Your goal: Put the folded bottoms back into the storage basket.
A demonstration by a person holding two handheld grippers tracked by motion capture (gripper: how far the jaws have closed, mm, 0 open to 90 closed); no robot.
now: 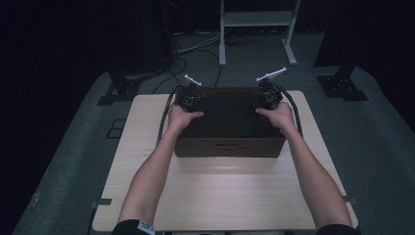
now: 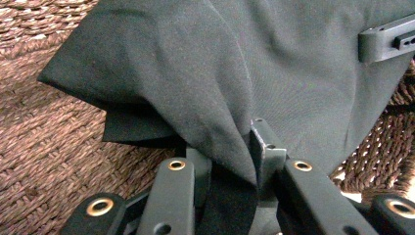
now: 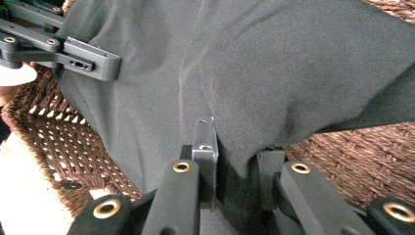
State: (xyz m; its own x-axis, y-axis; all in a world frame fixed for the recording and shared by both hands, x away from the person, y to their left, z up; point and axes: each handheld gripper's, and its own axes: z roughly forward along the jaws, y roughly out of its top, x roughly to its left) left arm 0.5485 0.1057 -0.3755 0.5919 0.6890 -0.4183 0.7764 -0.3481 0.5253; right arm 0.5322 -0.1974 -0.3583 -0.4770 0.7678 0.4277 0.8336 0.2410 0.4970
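A black cloth [image 1: 226,116] is spread over a brown woven basket [image 1: 230,147] on the table. My left gripper [image 1: 195,100] holds the cloth's left side and my right gripper [image 1: 264,100] its right side. In the left gripper view the cloth [image 2: 235,73] is pinched between my left gripper's [image 2: 230,152] jaws, above the basket's weave [image 2: 44,142]. In the right gripper view a fold of the cloth [image 3: 274,73] is clamped in my right gripper [image 3: 235,156], with the left gripper [image 3: 73,56] gripping it farther off.
The basket stands at the far middle of a light wooden table [image 1: 220,196]. Cables [image 1: 164,117] trail from the grippers over the table's far edge. A white stand [image 1: 257,29] and dark tripod feet [image 1: 342,85] stand on the floor beyond.
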